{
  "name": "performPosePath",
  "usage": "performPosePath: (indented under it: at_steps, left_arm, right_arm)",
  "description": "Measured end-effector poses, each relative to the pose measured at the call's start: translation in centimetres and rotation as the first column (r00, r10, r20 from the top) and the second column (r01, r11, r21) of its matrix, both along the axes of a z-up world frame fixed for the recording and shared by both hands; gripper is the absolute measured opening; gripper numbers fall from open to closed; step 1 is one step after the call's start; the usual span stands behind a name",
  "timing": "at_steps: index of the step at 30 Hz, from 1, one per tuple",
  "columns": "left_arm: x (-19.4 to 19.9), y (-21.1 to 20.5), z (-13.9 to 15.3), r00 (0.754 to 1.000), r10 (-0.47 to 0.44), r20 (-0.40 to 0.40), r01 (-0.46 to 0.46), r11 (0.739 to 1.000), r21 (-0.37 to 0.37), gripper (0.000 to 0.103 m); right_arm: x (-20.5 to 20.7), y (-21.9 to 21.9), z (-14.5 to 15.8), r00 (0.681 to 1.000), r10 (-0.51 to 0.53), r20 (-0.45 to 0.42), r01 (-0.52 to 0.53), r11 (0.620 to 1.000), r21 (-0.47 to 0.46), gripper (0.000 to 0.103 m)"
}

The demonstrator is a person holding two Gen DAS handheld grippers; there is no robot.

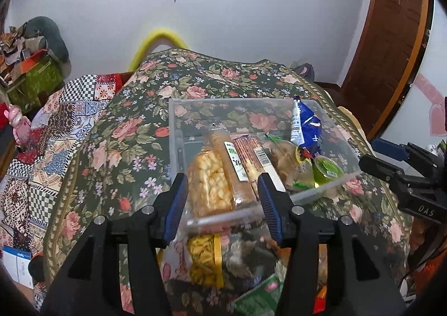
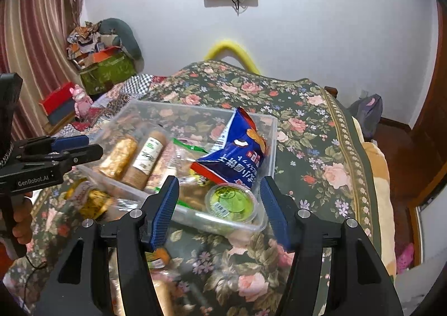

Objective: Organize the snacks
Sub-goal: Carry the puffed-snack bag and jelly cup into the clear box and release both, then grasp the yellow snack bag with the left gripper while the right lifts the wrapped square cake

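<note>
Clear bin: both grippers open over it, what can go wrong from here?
1. The blue chip bag stands propped on the other snacks and rises above the clear bin rim; a nudge could tip it out.
2. The green jelly cup sits in the near corner, right between the right gripper jaws; closing might catch the rim instead.

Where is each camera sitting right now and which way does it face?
Left wrist: rides the left gripper, looks forward over the clear bin on the floral cloth toward the wall; own jaws open, right gripper at right edge.
Right wrist: rides the right gripper, faces the same bin from its right corner, near the green cup; own jaws open, left gripper and hand at left.
Shared: bin, blue bag, wall monitor.
</note>
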State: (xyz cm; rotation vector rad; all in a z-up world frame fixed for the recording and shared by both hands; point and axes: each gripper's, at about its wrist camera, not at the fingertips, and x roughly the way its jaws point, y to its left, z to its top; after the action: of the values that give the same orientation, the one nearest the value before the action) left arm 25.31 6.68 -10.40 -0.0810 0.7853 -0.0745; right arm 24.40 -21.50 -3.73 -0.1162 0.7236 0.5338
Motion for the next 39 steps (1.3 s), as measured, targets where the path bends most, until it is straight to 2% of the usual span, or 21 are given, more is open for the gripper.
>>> performPosePath:
  at_steps: [8,14,22,30,35,39]
  left_arm:
    - [-2.9,1.1,-1.0,0.999,0.005,-0.031,-0.004,1.000,0.021,0.059]
    - [-4.4,1.9,-3.6,0.995,0.016,-0.095,-0.015,1.000,0.012,0.067]
    - [-5.9,2.6,-6.5,0.987,0.017,-0.163,-0.020,1.000,-0.011,0.071]
    - [-6.2,3.0,-6.8,0.988,0.018,-0.156,-0.020,1.000,-0.011,0.075]
    - [-5.0,3.2,-6.5,0.991,0.043,-0.128,-0.041,0.999,0.021,0.083]
    - [-3.9,3.4,-6.9,0.990,0.060,-0.124,-0.056,0.998,0.041,0.087]
  right_arm:
    - [-2.5,0.1,0.0,0.999,0.030,-0.024,-0.029,0.998,0.049,0.060]
    - [-4.3,0.4,-2.0,0.995,0.040,-0.093,-0.035,0.998,0.058,0.060]
    - [-6.2,1.5,-5.4,0.977,0.062,-0.203,-0.059,0.998,0.019,0.060]
    - [-7.0,2.1,-7.2,0.965,0.082,-0.248,-0.090,0.996,-0.021,0.063]
    - [-6.5,1.3,-7.6,0.966,0.060,-0.251,-0.067,0.998,-0.019,0.063]
    - [-6.0,0.1,-7.7,0.967,0.026,-0.252,-0.030,0.999,-0.015,0.056]
